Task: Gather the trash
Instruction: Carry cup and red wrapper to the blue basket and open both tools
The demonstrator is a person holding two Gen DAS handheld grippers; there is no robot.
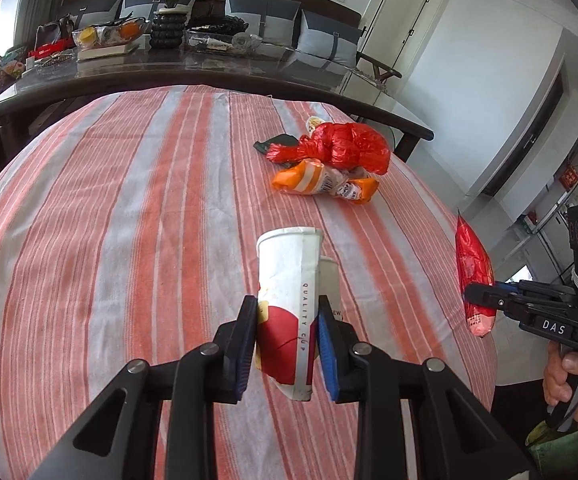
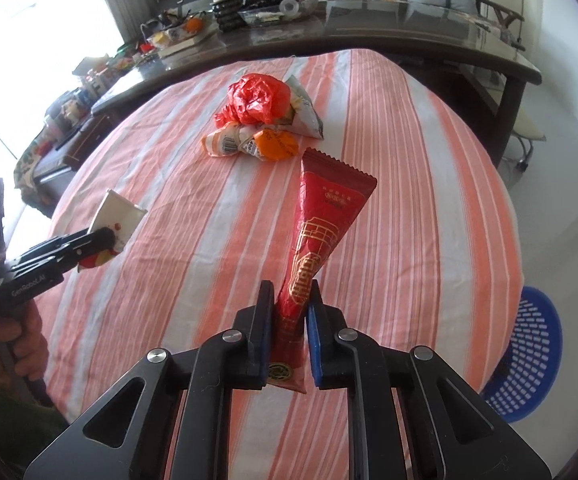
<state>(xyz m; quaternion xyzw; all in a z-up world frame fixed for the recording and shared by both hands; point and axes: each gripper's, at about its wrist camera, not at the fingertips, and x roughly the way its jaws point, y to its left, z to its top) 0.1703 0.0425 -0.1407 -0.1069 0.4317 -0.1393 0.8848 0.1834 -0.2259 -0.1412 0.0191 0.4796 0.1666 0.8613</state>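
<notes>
My left gripper [image 1: 287, 320] is shut on a crushed white paper cup [image 1: 289, 280] with red print, held above the striped tablecloth. It also shows in the right wrist view [image 2: 107, 236] with the cup [image 2: 119, 216]. My right gripper [image 2: 291, 312] is shut on a red cone-shaped wrapper [image 2: 321, 224], held above the table; it shows in the left wrist view [image 1: 473, 294] at the right table edge with the wrapper [image 1: 473, 268]. A pile of trash lies farther on: a red plastic bag [image 1: 341, 146], an orange-and-white wrapper [image 1: 321, 182], a grey packet [image 2: 307, 114].
The round table carries a red-and-white striped cloth [image 1: 129, 220]. A blue plastic basket [image 2: 529, 352] stands on the floor at the table's right. A dark long table [image 1: 209, 68] with clutter and a plant stands behind, with a sofa beyond.
</notes>
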